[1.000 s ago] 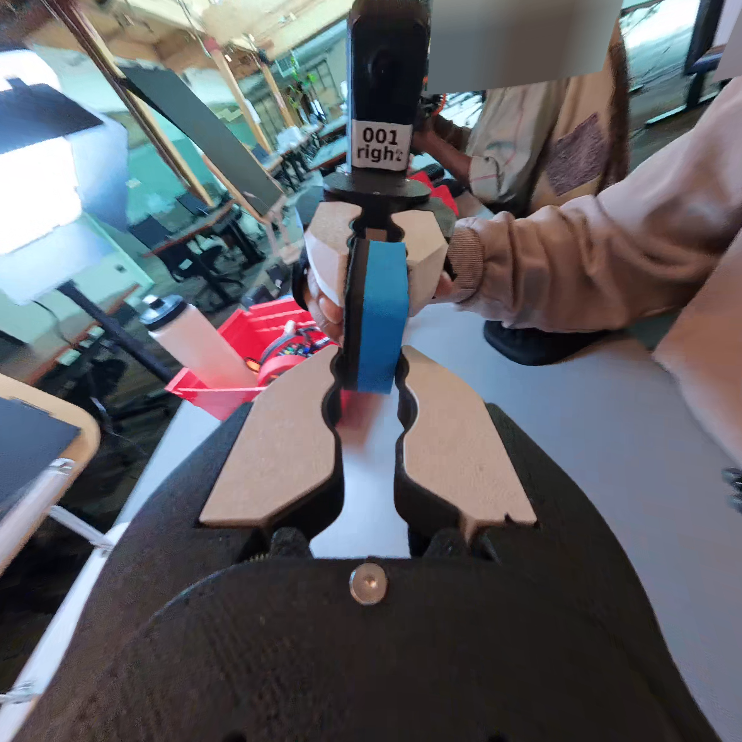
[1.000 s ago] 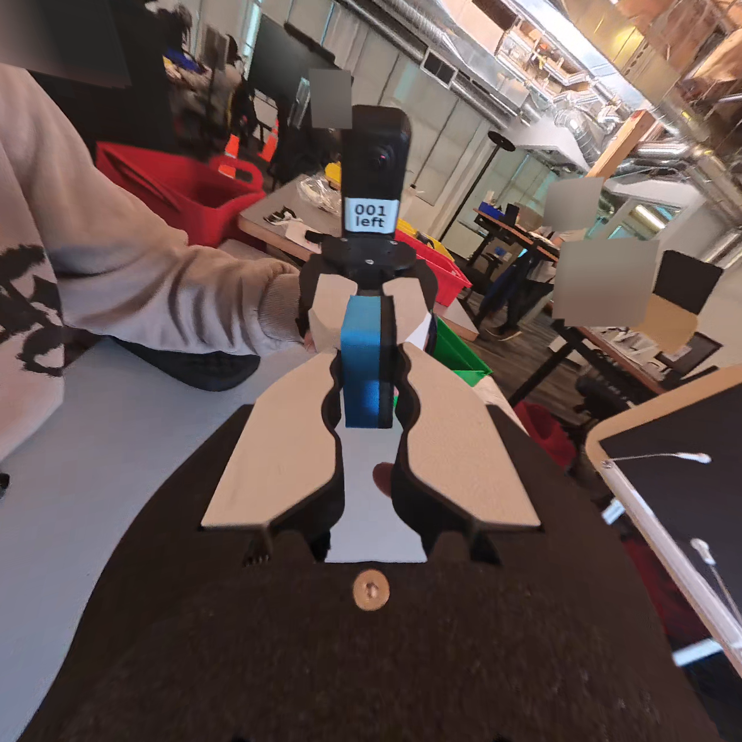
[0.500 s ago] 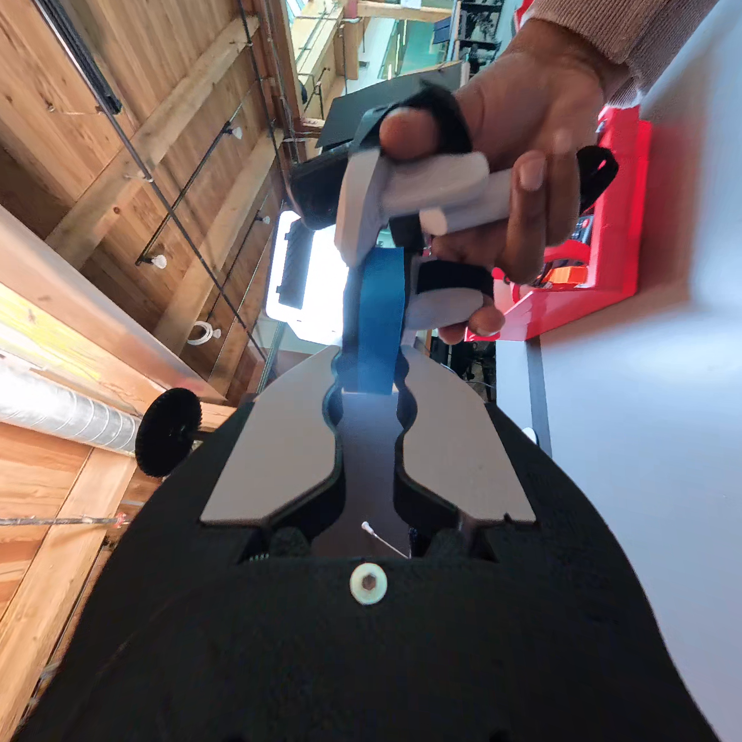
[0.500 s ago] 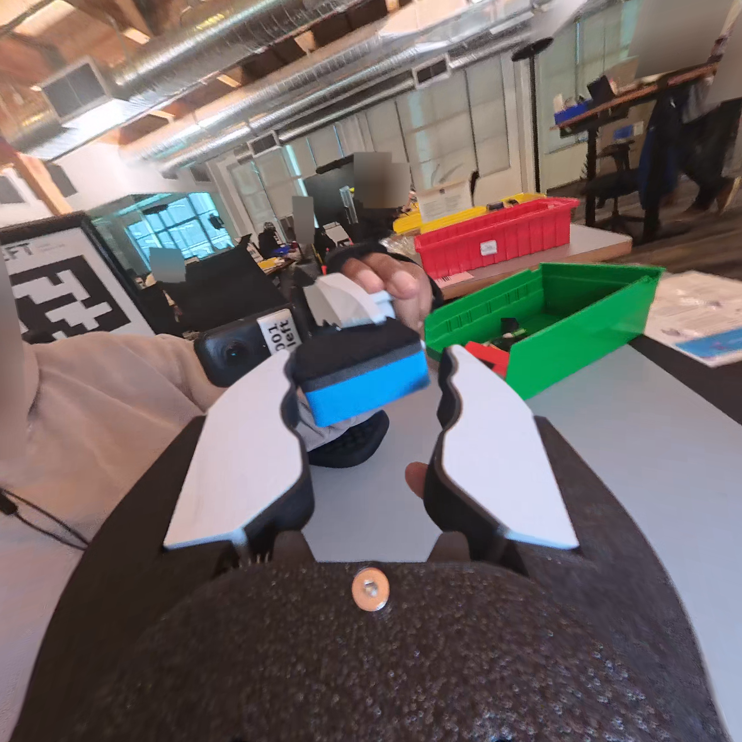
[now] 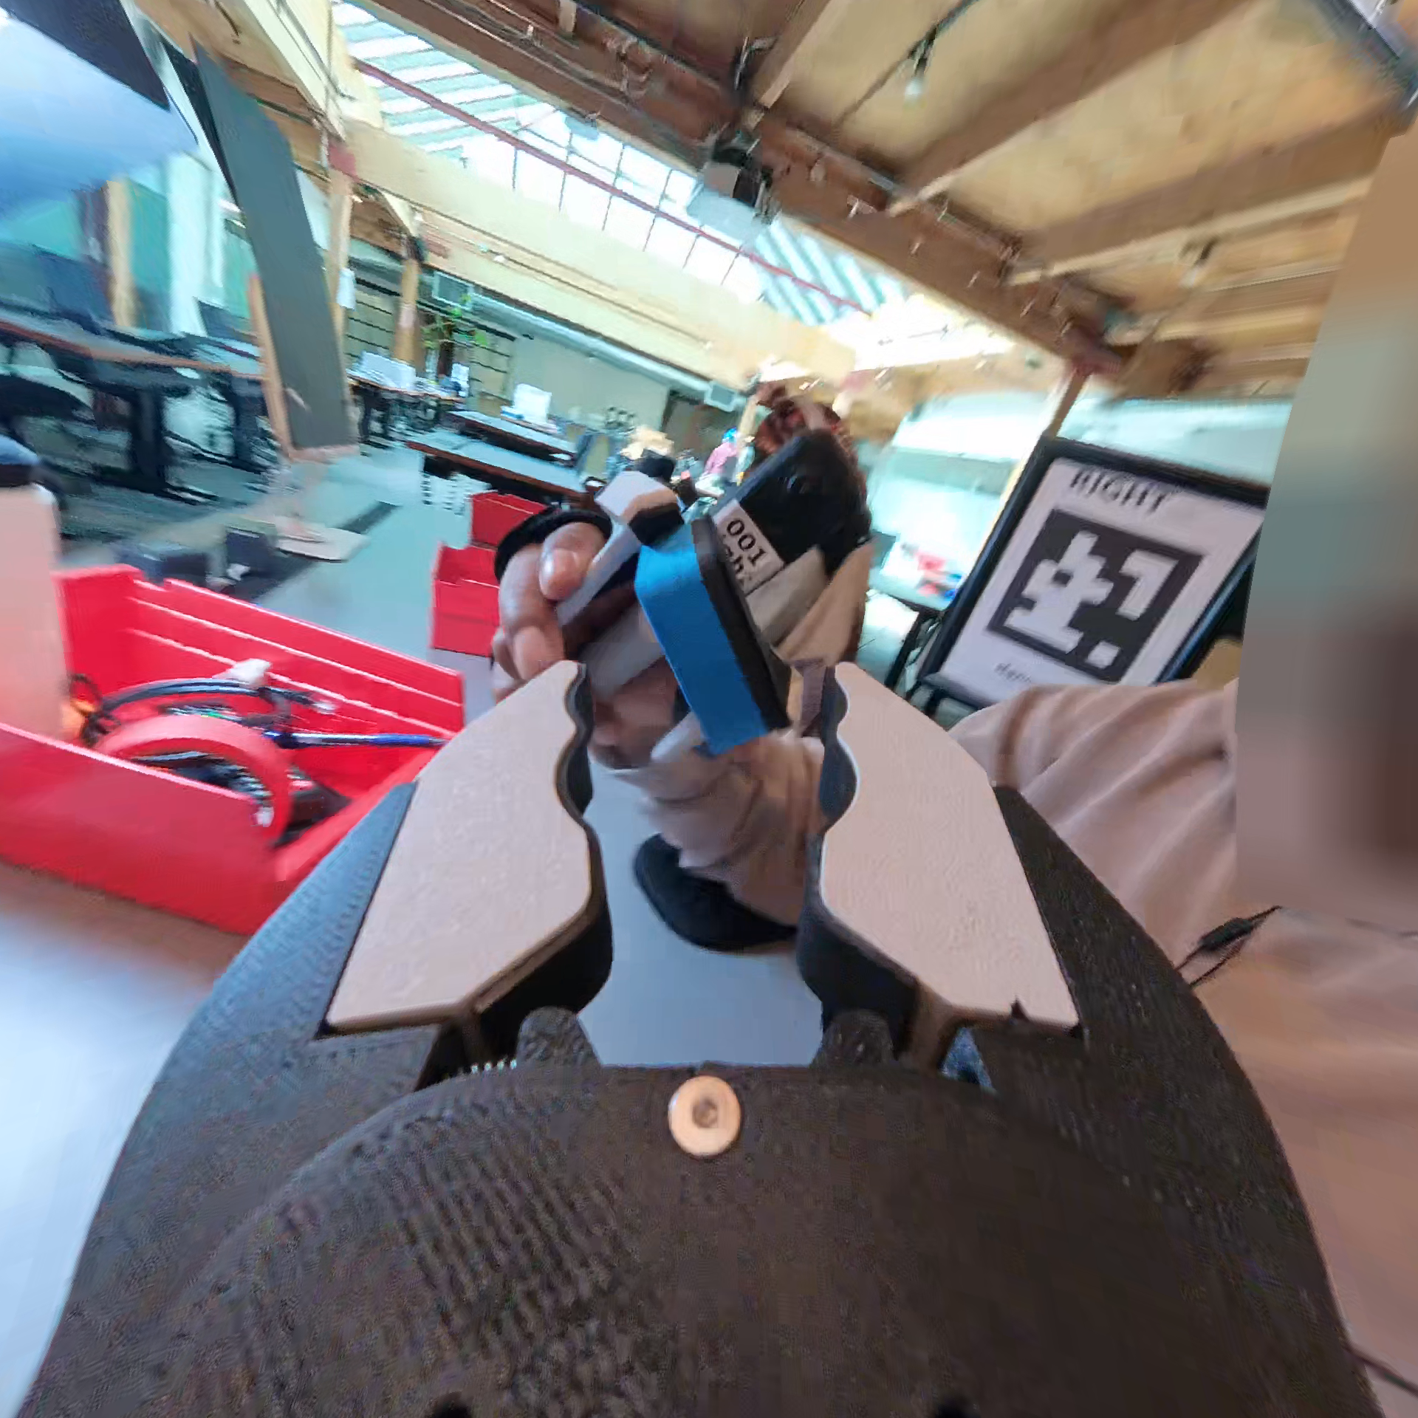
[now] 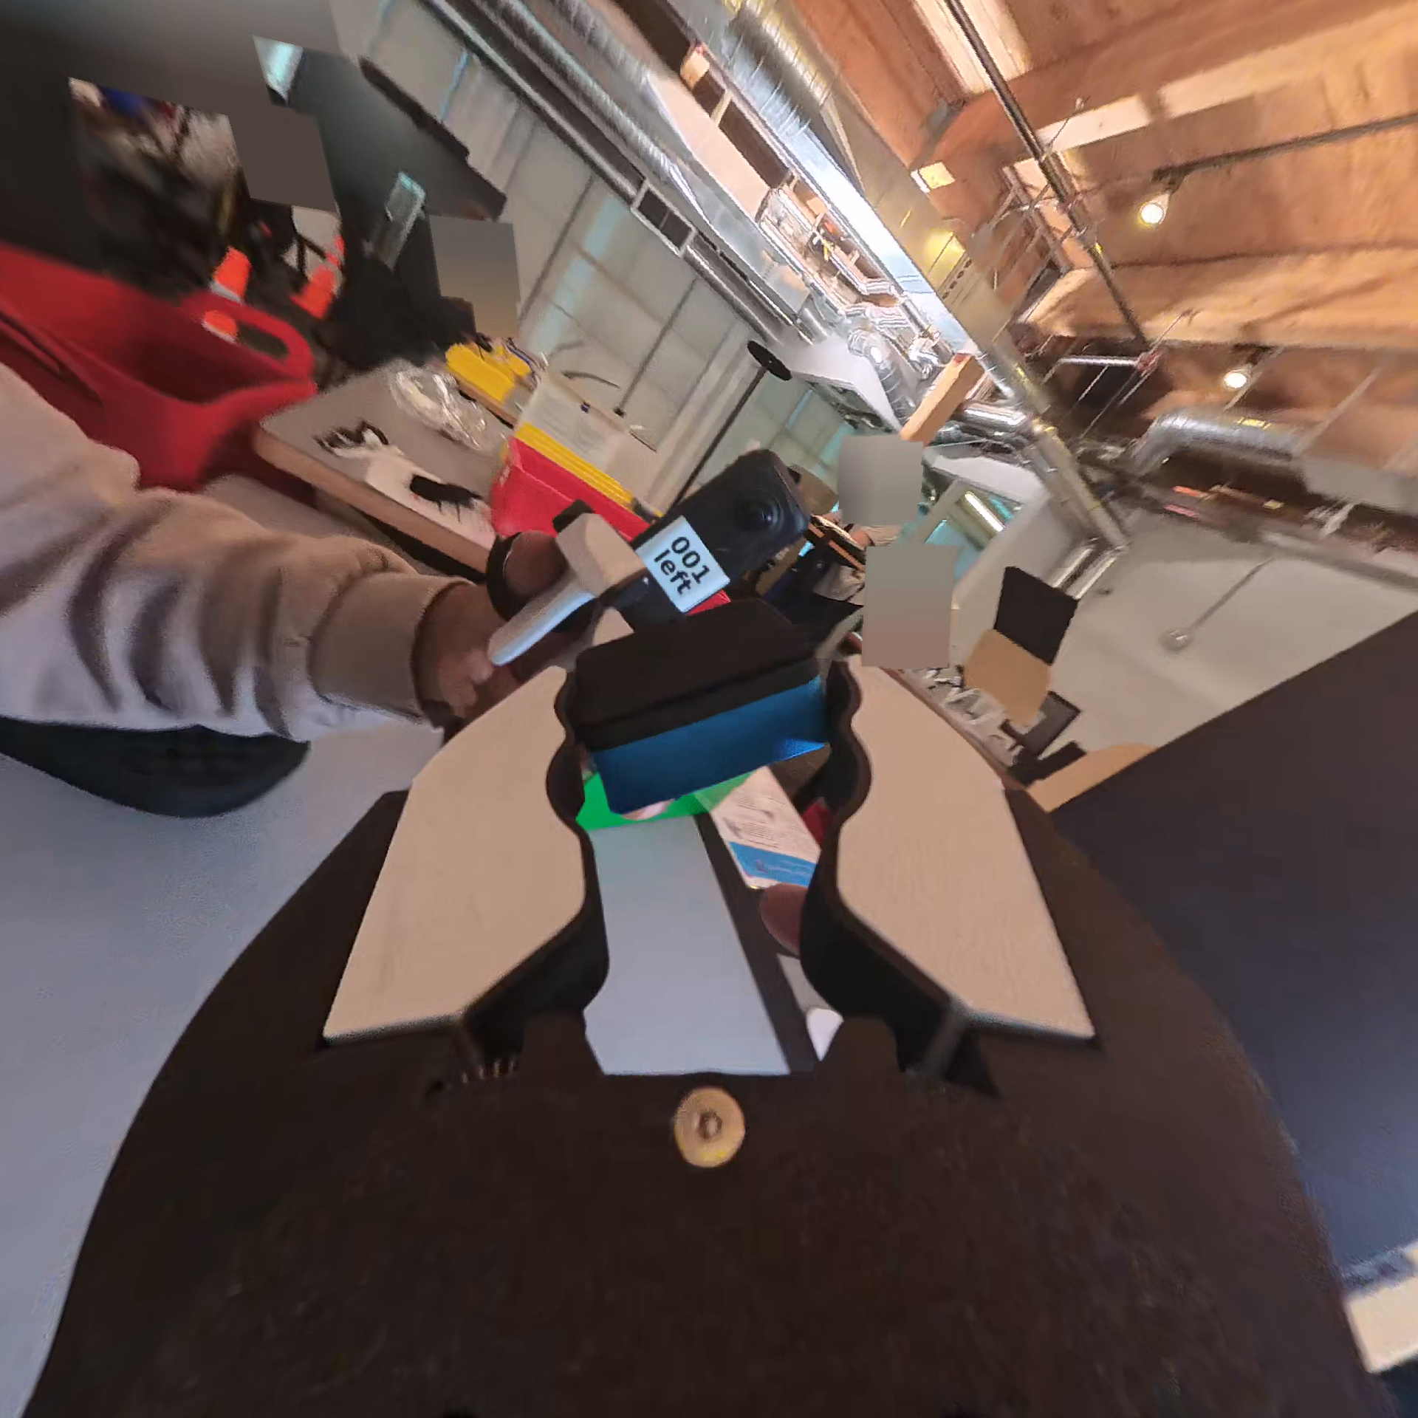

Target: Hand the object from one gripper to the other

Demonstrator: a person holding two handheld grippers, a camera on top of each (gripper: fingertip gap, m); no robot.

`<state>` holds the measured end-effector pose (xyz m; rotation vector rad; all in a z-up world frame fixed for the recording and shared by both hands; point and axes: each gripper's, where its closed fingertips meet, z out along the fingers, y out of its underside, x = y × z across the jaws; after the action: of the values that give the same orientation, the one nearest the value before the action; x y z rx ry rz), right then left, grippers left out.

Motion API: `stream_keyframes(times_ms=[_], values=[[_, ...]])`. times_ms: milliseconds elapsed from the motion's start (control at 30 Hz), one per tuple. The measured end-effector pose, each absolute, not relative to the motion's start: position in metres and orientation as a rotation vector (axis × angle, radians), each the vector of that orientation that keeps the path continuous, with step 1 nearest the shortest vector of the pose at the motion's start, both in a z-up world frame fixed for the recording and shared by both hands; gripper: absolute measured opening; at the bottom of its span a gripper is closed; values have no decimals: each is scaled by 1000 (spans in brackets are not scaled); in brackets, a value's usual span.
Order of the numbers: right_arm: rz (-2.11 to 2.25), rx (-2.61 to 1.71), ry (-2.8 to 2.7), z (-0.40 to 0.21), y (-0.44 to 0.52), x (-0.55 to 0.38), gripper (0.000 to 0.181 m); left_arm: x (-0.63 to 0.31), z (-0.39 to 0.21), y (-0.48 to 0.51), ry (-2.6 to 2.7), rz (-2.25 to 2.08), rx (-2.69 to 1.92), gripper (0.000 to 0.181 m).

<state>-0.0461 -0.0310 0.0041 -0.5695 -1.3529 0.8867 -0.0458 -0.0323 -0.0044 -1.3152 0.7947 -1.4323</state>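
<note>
Grey smooth worktop below, with the nearest red plastic bin of cables. Two grippers, with black grainy bodies and flat tan fingers, wavy-edged. Left gripper: jaws wide apart, clamped on the block half a second ago. Right gripper: jaws, apart earlier, now clamped on the one rectangular block, blue foam under black, aloft above the worktop.

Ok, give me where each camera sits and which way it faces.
Left wrist view: on the left gripper, looking along its open fingers at the right gripper holding the block; shows the right hand and sleeve.
Right wrist view: on the right gripper, shut on the block, looking at the left gripper; shows the left hand.
Shared: both grippers, the block, the table; the cameras face each other.
</note>
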Motion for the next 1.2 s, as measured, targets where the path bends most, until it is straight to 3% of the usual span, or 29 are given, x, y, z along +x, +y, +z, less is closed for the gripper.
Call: stream_keyframes(times_ms=[67, 133, 267, 400, 567, 700, 800, 867, 1200], values=[[774, -545, -1372, 1, -31, -50, 61, -41, -9, -34, 802, -1469, -1345, 49], [673, -529, -1409, -6, -31, -53, 61, -38, -16, -34, 856, -1399, -1369, 28], [662, -622, -1421, -9, -22, -56, 62, -44, -15, -29, 902, -1186, -1336, 24], [1103, -829, -1365, 0, -19, -48, 68, -58, -7, -28, 977, -865, -1198, 23], [1394, -966, -1354, -5, -18, -50, 57, -62, -8, -29, 1044, -671, -1129, 23], [1280, -895, -1383, -11, -24, -56, 24, -57, -18, -27, 1077, -647, -1170, 23], [1151, -833, -1393, -8, -25, -55, 23, -58, -17, -24, 1053, -676, -1200, 23], [1069, -744, -1384, -2, -27, -50, 23, -58, -14, -25, 1027, -723, -1203, 26], [376, -395, -1448, -12, -28, -52, 23, -53, -14, -32, 859, -1361, -1412, 74]])
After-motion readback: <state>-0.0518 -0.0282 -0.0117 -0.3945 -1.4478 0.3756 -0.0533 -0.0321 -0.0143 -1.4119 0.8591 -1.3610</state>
